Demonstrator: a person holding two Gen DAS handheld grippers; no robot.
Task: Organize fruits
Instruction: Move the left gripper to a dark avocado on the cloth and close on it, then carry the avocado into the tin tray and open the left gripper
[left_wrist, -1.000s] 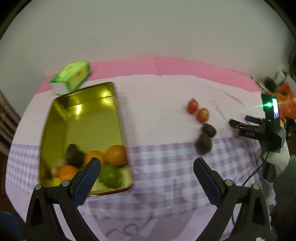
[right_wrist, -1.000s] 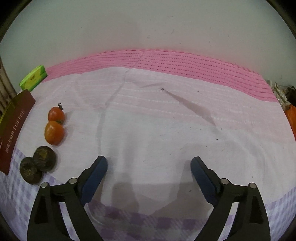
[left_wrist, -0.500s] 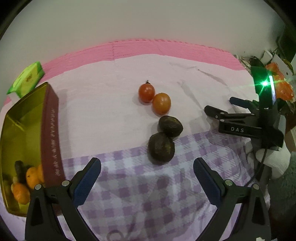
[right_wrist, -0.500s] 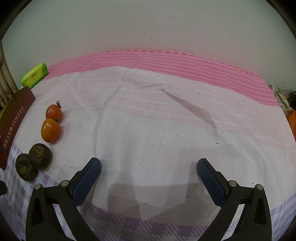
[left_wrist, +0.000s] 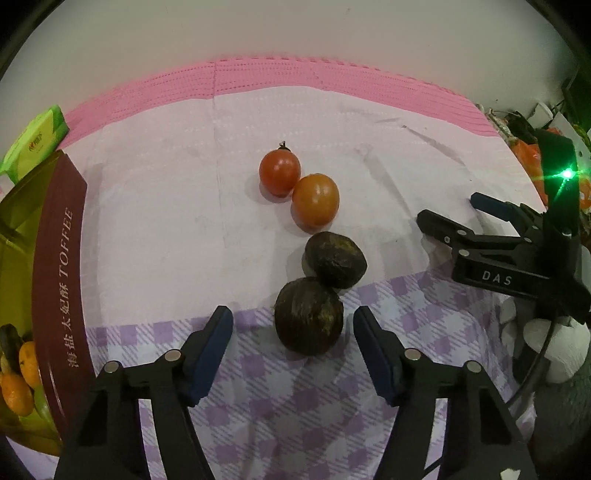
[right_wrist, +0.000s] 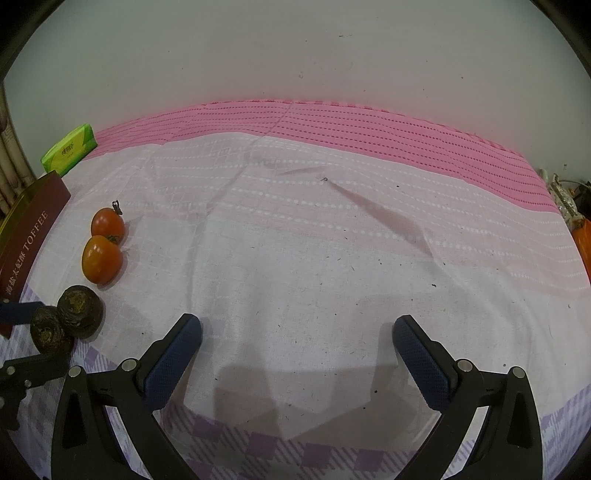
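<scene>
**Left claw closing around the near dark fruit**

Your left claw (left_wrist: 293, 334) is closing, its blue pads on either side of the near dark fruit (left_wrist: 308, 316) with a gap on both sides. That fruit touches a second dark fruit (left_wrist: 335, 259) just behind it; beyond those sit an orange tomato (left_wrist: 316, 200) and a red tomato (left_wrist: 279, 173), touching each other. The toffee tin (left_wrist: 61, 266), holding fruit, stands at your left on the cloth-covered counter (left_wrist: 166, 206). Your right claw (right_wrist: 297, 349) hangs wide open and empty over bare cloth.
</scene>
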